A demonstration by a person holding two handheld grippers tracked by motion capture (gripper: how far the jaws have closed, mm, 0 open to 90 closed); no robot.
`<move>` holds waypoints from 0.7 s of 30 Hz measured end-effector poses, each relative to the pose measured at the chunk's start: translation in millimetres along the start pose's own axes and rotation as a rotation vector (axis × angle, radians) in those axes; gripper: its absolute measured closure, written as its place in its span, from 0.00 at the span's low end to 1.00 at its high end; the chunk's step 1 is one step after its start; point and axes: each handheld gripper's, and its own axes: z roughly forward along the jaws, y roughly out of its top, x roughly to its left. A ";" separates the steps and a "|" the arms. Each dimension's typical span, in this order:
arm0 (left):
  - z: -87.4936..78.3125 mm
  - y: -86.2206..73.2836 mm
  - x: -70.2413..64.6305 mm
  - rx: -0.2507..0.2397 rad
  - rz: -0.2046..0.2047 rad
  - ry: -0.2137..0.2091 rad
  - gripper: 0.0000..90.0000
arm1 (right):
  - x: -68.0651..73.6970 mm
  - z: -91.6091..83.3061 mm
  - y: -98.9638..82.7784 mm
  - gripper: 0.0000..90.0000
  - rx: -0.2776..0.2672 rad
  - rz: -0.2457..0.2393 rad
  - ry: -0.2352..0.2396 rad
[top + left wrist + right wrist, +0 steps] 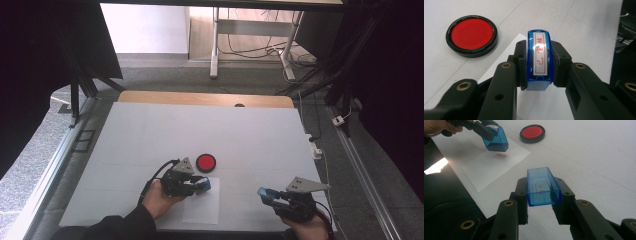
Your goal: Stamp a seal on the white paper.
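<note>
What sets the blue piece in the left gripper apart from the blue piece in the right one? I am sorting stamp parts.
The stamp body in the left gripper carries a white label with red characters; the cap in the right gripper is a hollow, open box. The stamp body hangs over the paper sheet near a red mark; the cap is held beside the sheet. Both are clear blue plastic, each clamped between black jaws.

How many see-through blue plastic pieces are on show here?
2. The blue stamp is clamped in the left claw, lifted just over the white paper. The blue cap is clamped in the right claw, off to the paper's side.
</note>
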 end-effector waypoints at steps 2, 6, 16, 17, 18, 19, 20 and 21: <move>-2.8 1.0 0.6 -0.005 -0.001 -0.010 0.78 | -0.1 0.0 0.0 0.76 -0.001 0.002 0.001; -9.4 3.6 1.4 -0.023 -0.001 -0.023 0.78 | -0.4 -0.6 0.2 0.76 0.006 0.002 -0.004; -28.2 9.3 4.0 -0.087 0.008 -0.062 0.78 | -1.1 -0.4 -0.1 0.76 0.000 0.009 0.003; -30.0 9.5 4.3 -0.095 0.010 -0.069 0.78 | -1.1 -0.4 0.0 0.76 0.000 0.008 0.002; -31.6 9.9 4.3 -0.102 0.010 -0.072 0.78 | -1.1 -0.4 0.0 0.76 0.000 0.009 0.003; -33.1 10.3 4.2 -0.107 0.011 -0.075 0.78 | -1.1 -0.3 0.0 0.76 0.001 0.008 0.003; -34.7 10.7 4.1 -0.111 0.017 -0.076 0.78 | -1.1 -0.3 0.0 0.76 0.001 0.009 0.002; -36.0 11.0 3.9 -0.117 0.017 -0.079 0.78 | -1.0 -0.3 0.1 0.76 0.001 0.008 0.002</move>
